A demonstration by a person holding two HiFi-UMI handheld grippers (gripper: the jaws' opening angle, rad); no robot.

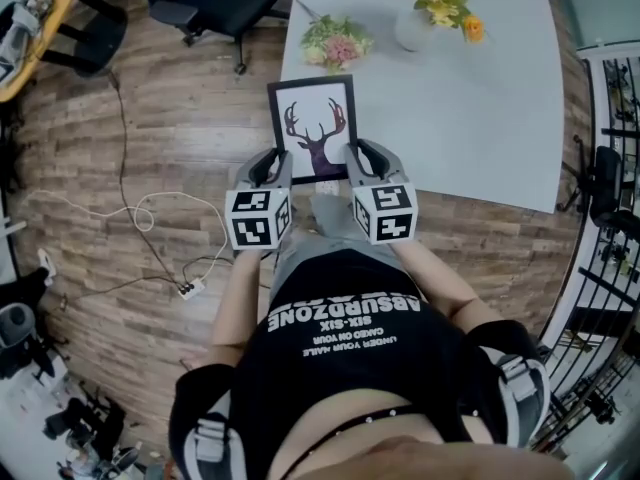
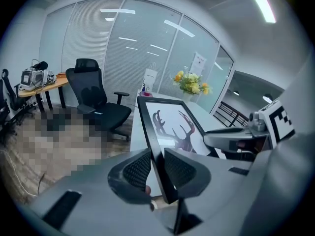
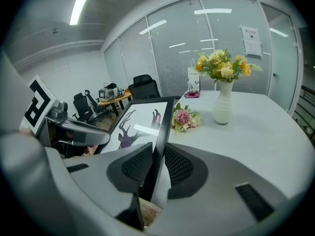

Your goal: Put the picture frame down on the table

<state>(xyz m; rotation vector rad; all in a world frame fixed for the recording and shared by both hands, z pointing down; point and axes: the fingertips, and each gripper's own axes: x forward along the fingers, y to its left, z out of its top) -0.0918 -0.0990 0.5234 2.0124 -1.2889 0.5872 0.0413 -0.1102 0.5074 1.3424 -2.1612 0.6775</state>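
Note:
The picture frame (image 1: 313, 128) is black-edged with a dark deer-head print on white. It is held in the air, face up, over the near left corner of the white table (image 1: 480, 118). My left gripper (image 1: 277, 169) is shut on the frame's left edge (image 2: 154, 146). My right gripper (image 1: 355, 165) is shut on its right edge (image 3: 160, 141). In the left gripper view the right gripper (image 2: 236, 139) shows across the print. The frame's lower edge is hidden between the grippers.
A white vase of yellow flowers (image 1: 430, 8) and a small pink bouquet (image 1: 335, 43) stand on the table beyond the frame. A black office chair (image 1: 215, 3) is on the wooden floor at left. Cables and a power strip (image 1: 190, 288) lie on the floor.

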